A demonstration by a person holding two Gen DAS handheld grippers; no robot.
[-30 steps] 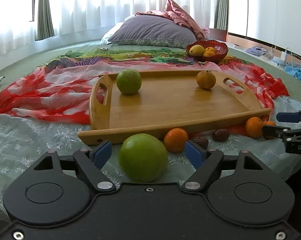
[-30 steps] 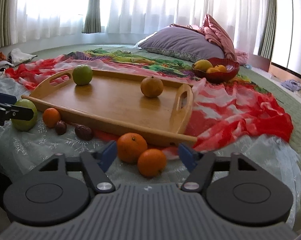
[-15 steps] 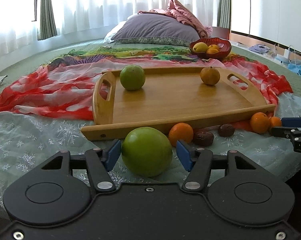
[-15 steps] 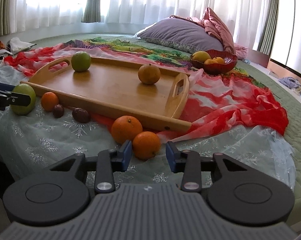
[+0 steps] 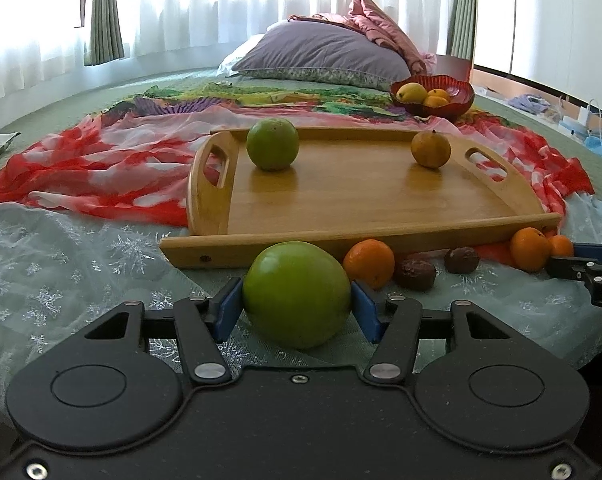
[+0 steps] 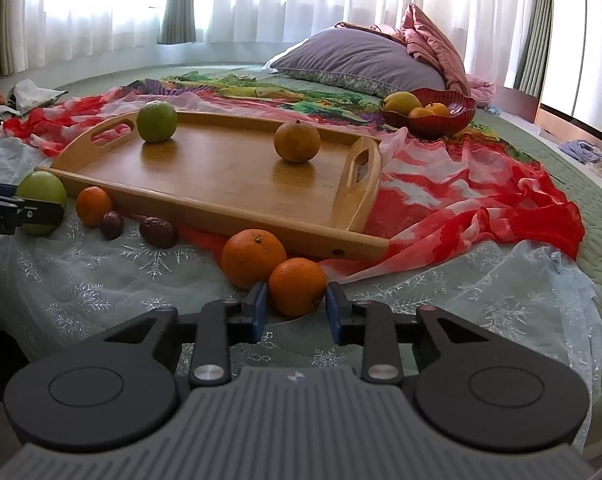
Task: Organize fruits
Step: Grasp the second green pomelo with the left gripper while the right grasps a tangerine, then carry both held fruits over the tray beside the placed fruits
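My left gripper [image 5: 297,306] is shut on a large green fruit [image 5: 297,294] resting on the bed in front of the wooden tray [image 5: 361,232]. My right gripper [image 6: 295,310] is shut on a small orange [image 6: 297,286] beside a bigger orange [image 6: 253,256]. On the tray sit a green fruit [image 5: 273,143] and a dull orange fruit [image 5: 431,149]. Another orange [image 5: 369,262] and two dark brown fruits [image 5: 415,274] lie along the tray's front edge. The left gripper also shows in the right wrist view [image 6: 25,210], at the left edge.
A red bowl [image 5: 459,98] holding yellow and orange fruits stands behind the tray. A grey pillow [image 5: 325,56] lies at the back. Red patterned cloth [image 5: 101,168] and pale lace cloth [image 5: 61,264] cover the bed.
Both grippers have closed: the left one onto the large green fruit, the right one onto the small orange. Both moved slightly forward.
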